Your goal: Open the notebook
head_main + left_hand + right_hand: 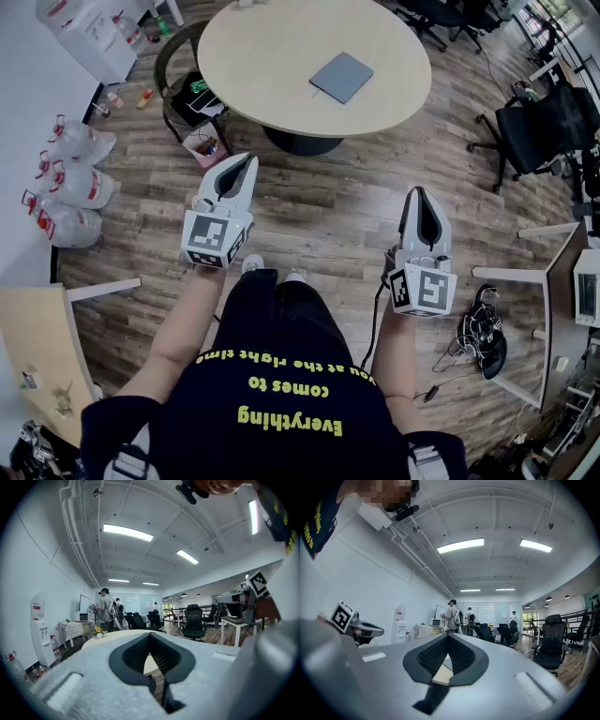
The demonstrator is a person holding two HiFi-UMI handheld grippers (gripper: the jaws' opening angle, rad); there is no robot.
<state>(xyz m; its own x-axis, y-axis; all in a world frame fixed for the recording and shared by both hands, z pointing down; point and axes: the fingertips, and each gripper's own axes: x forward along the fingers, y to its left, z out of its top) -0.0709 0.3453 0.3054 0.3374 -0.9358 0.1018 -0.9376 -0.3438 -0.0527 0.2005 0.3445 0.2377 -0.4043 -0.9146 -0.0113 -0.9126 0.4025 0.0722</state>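
Observation:
A closed grey notebook [342,77] lies on the round beige table [272,56], right of its middle. Both grippers are held over the wooden floor, well short of the table and touching nothing. My left gripper [247,160] points toward the table's near edge, its jaws shut and empty. My right gripper [418,191] is further right and a little nearer to me, also shut with nothing between the jaws. In the left gripper view the closed jaw tips [150,634] meet over the tabletop [101,641]. The right gripper view shows the same closed tips [448,635].
Large water bottles [75,178] stand by the left wall. A dark chair [187,94] is tucked in at the table's left. Black office chairs [539,127] are at the right, with a white desk [562,291] and floor cables [483,337]. A wooden desk corner [42,347] is lower left.

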